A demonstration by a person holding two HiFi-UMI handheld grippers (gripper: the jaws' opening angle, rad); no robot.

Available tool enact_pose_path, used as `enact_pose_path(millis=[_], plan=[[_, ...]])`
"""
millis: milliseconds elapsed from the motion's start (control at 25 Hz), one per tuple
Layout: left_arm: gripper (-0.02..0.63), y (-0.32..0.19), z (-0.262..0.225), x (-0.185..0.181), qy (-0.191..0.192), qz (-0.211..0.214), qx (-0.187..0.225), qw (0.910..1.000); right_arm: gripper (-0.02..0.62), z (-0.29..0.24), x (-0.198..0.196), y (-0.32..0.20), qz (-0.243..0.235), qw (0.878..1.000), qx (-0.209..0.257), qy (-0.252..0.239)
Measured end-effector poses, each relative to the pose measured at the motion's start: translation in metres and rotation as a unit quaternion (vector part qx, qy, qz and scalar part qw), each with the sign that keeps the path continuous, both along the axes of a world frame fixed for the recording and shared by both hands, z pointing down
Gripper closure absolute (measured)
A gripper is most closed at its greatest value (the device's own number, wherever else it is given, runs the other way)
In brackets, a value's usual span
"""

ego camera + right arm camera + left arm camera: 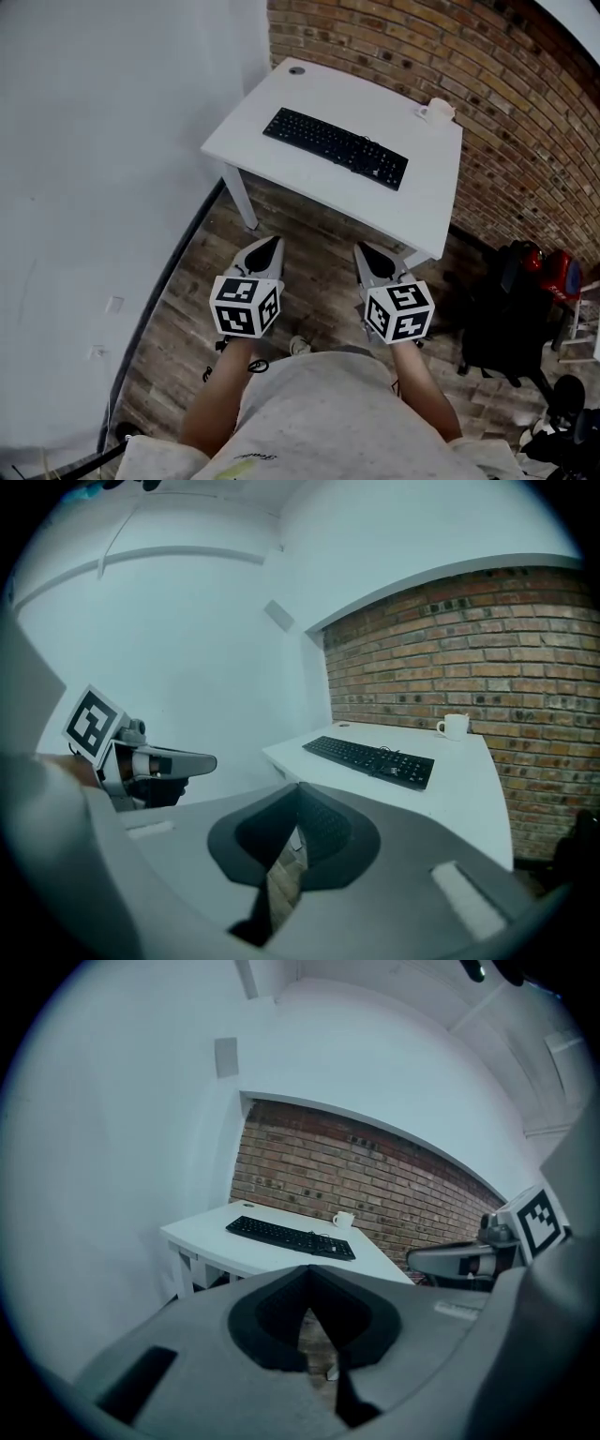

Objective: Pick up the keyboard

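A white worktop (281, 159) on white legs stands in a corner. A red brick wall (487, 94) runs behind it and to its right. To its left is a plain white wall (112, 141) with a dark skirting (178, 272). Under it lies a wood-plank floor (319, 281). To its right, near the bricks, stands what looks like a black chair (506, 319). The light is even.

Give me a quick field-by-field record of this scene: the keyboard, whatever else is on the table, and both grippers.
target: keyboard, black, lying flat on the white table, untouched
also on table: white mug, far corner by the brick wall
left hand: left gripper, fingers together, empty, over the floor short of the table
right hand: right gripper, fingers together, empty, also short of the table
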State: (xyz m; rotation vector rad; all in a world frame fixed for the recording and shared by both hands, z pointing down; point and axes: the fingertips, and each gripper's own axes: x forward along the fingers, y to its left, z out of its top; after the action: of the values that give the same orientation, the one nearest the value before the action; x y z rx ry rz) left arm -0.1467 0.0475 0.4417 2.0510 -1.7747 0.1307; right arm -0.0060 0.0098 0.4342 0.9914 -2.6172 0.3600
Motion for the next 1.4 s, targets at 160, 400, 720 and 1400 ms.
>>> enact_pose_path(millis=[160, 400, 720, 1400], plan=[[0.609, -0.012, -0.001, -0.011, -0.003, 0.008, 0.0, 1.0, 0.584, -0.001, -0.007, -0.011, 0.01, 1.0, 0.001, -0.002], [0.609, -0.034, 0.005, -0.022, -0.006, 0.016, -0.006, 0.9998, 0.584, 0.005, -0.01, -0.034, 0.025, 1.0, -0.001, -0.003], [0.609, -0.089, 0.016, -0.036, -0.008, 0.023, -0.012, 0.9996, 0.584, 0.019, -0.018, -0.087, 0.04, 0.999, -0.01, -0.008], [0.609, -0.268, 0.035, -0.061, -0.01, 0.038, -0.043, 0.9983, 0.584, 0.037, -0.023, -0.253, 0.077, 0.996, -0.043, -0.005]])
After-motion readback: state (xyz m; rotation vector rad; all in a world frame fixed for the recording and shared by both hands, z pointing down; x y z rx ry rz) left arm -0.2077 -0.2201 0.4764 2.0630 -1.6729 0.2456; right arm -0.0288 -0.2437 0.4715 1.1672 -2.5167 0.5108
